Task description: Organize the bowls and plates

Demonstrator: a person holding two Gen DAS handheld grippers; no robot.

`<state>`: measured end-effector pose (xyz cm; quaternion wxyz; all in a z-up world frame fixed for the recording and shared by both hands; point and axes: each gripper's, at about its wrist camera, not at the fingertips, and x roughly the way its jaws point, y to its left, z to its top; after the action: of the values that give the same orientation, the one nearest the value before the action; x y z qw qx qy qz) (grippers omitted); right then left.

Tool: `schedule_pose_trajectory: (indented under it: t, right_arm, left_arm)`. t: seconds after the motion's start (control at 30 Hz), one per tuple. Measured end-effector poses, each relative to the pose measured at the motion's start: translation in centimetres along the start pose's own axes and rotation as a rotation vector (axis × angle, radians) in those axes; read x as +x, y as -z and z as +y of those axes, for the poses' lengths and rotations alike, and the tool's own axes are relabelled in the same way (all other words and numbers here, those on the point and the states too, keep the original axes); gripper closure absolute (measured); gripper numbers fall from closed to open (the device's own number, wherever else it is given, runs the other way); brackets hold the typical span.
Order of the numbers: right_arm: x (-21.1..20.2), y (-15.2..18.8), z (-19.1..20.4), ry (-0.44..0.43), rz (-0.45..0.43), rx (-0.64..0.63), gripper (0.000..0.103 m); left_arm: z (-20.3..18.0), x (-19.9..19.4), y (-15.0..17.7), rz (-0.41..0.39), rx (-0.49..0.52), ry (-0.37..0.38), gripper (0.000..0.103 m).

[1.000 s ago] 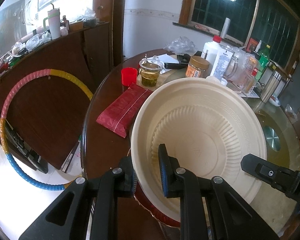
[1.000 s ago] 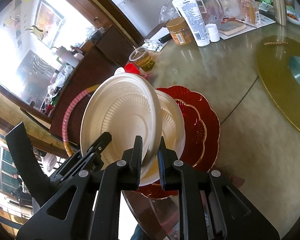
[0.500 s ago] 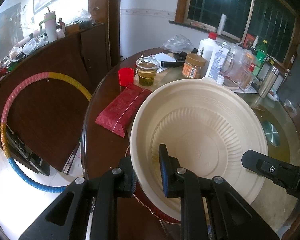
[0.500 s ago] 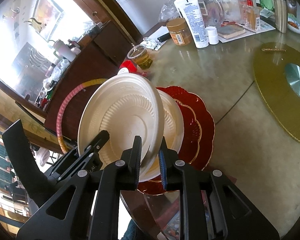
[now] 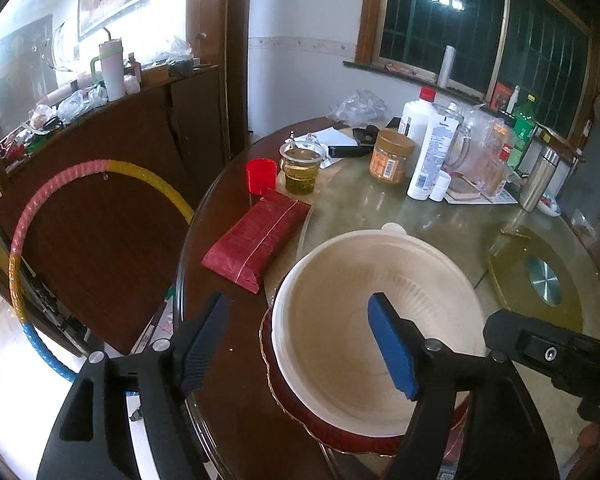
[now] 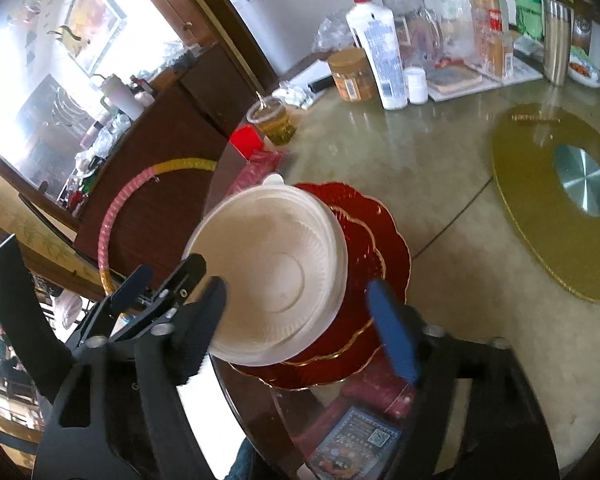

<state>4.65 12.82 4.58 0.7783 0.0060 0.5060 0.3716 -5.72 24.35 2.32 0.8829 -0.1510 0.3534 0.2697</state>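
A cream ribbed plate [image 5: 340,320] [image 6: 276,276] lies on top of a stack, with a second cream rim just under it and red gold-edged plates [image 6: 376,240] [image 5: 340,434] at the bottom. My left gripper [image 5: 300,344] hangs over the stack's near-left rim, jaws opening wide, pads clear of the plate. My right gripper [image 6: 300,328] stands over the near edge of the stack, jaws opening, nothing pressed between them. The other gripper shows as a black body at the right of the left wrist view and at the left of the right wrist view.
A red packet [image 5: 260,240], a red cup [image 5: 261,176], a glass of yellow liquid [image 5: 300,170], a jar [image 5: 390,156] and bottles [image 5: 428,152] stand behind the stack. A gold turntable [image 6: 560,200] lies to the right. The table edge and a hoop [image 5: 32,240] are at the left.
Both grippers have let go of the cream plate and their jaws have spread wide. The plate, held tilted before, now lies flat on the stack.
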Motion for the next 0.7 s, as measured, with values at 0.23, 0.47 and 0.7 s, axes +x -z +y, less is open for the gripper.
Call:
schedule_pose_trajectory:
  t: [0.23,0.47,0.7]
  right_arm:
    - [-1.0,0.1,0.5,0.027,-0.009,-0.050,0.020]
    - [-3.2,1.5,1.6,0.056,-0.074,-0.227,0.000]
    - [-5.4,4.5,1.1,0.040,-0.104,-0.392,0.000]
  left_arm:
    - [0.2,-0.8,0.2,-0.021,-0.012,0.010,0.024]
    - [0.2,-2.8,1.3,-0.084,0.005,0.028,0.011]
    - [0.1,-4.1,2.8,-0.121,0.086,-0.021,0.000]
